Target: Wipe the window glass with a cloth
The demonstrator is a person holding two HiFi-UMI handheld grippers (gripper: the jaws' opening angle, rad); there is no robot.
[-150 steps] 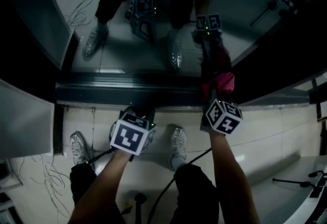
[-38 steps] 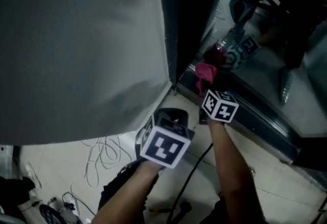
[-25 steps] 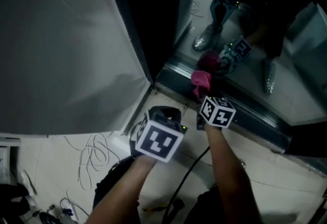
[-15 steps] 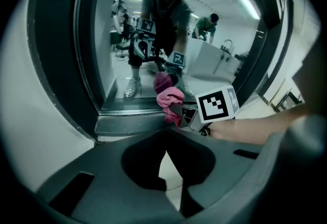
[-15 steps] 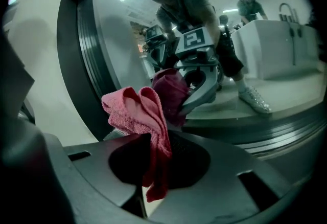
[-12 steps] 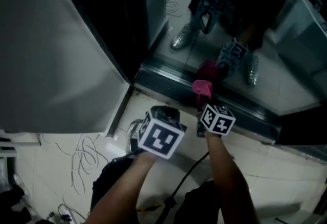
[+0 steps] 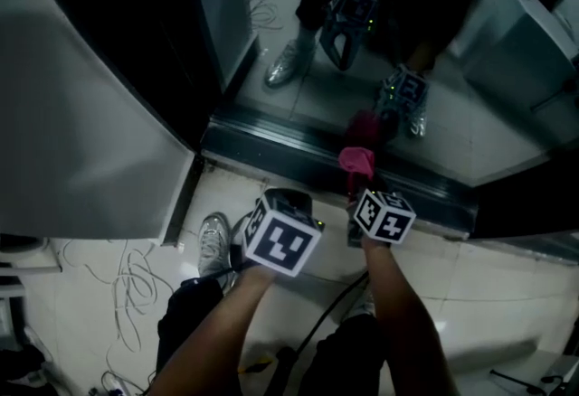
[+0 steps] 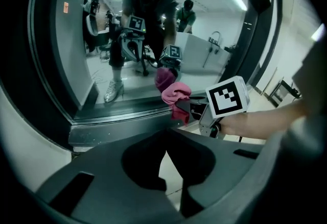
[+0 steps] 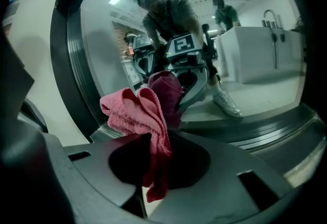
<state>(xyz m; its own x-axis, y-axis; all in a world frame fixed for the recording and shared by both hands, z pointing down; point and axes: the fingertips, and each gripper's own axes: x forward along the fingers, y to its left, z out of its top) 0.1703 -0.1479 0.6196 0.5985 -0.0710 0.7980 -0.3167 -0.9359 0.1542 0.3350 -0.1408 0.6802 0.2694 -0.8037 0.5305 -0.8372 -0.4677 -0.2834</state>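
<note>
Dim tiled floor. Head view: cloth (image 7: 355, 159) at window glass (image 7: 362, 69) bottom edge, above frame (image 7: 271, 146). Left gripper (image 8: 166, 166) view: closed, empty. Right gripper (image 9: 153, 166) view: clamped on cloth; may snag on frame, slipping free.

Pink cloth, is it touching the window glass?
Touching. The left gripper view shows the cloth meeting its own reflection in the window glass, with no gap between them.

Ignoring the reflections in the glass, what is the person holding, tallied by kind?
Grippers: 2 (left gripper, right gripper)
Pink cloth: 1, clamped in the right gripper
Total: 3
</note>
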